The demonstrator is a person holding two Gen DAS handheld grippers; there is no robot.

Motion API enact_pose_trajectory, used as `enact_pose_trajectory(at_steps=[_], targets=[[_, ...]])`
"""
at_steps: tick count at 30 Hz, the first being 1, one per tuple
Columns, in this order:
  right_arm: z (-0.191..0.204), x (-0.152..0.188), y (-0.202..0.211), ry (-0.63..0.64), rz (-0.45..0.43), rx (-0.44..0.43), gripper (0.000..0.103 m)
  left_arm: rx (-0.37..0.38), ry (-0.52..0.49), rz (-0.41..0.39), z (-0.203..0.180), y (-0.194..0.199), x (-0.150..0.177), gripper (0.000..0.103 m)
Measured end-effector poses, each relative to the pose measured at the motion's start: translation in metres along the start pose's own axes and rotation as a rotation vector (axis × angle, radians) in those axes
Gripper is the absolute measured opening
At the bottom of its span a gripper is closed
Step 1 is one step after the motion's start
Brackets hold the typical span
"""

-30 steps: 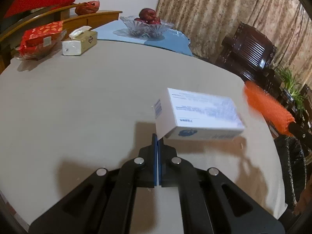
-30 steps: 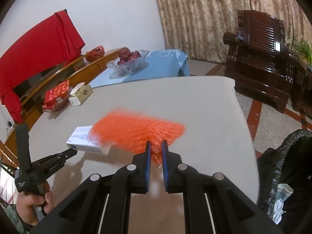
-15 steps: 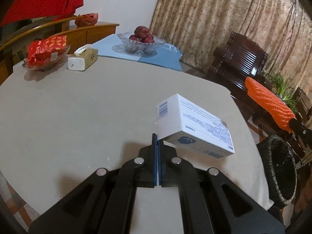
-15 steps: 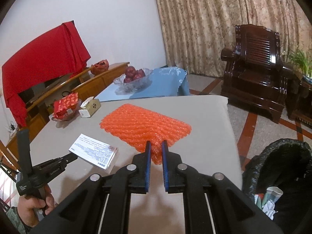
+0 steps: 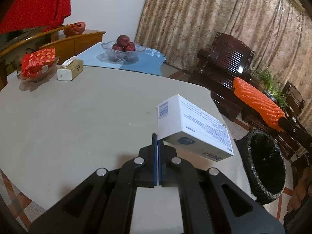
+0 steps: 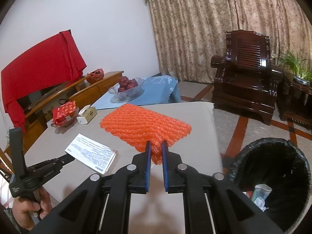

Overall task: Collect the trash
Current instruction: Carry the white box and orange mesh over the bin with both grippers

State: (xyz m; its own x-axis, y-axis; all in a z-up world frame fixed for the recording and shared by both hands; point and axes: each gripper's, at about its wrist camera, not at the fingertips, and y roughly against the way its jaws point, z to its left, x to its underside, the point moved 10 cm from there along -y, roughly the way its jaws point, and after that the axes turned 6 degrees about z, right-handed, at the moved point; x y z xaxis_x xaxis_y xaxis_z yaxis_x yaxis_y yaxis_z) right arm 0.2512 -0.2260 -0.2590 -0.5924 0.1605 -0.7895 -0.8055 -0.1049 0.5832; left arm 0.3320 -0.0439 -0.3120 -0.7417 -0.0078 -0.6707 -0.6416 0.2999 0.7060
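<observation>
My left gripper (image 5: pixel 157 139) is shut on the corner flap of a white printed carton (image 5: pixel 195 128), which hangs in the air over the grey table (image 5: pixel 68 120). The same carton (image 6: pixel 92 153) shows in the right wrist view, held by the left gripper (image 6: pixel 69 158). My right gripper (image 6: pixel 156 146) is shut on the near edge of an orange foam net sheet (image 6: pixel 144 125), lifted above the table. That orange sheet (image 5: pixel 257 102) also appears at the right of the left wrist view. A black-lined trash bin (image 6: pixel 273 177) stands on the floor to the right, with some rubbish inside.
At the table's far side are a tissue box (image 5: pixel 70 70), a red packet in a glass dish (image 5: pixel 38 62) and a glass fruit bowl (image 5: pixel 122 50) on a blue cloth. A dark wooden armchair (image 6: pixel 245 76) and a plant (image 6: pixel 294 66) stand beyond the bin (image 5: pixel 265 167).
Both grippers have risen and shifted right with their loads. The carton and orange sheet are higher off the table, and the bin has come further into both views.
</observation>
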Motion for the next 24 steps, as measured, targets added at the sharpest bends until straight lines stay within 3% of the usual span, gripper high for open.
enact_pose_trajectory(at_steps=[24], targets=[[-0.15, 0.034, 0.05, -0.079, 0.003, 0.18, 0.011, 0.145, -0.187, 0.073, -0.17, -0.03, 0.033, 0.0]])
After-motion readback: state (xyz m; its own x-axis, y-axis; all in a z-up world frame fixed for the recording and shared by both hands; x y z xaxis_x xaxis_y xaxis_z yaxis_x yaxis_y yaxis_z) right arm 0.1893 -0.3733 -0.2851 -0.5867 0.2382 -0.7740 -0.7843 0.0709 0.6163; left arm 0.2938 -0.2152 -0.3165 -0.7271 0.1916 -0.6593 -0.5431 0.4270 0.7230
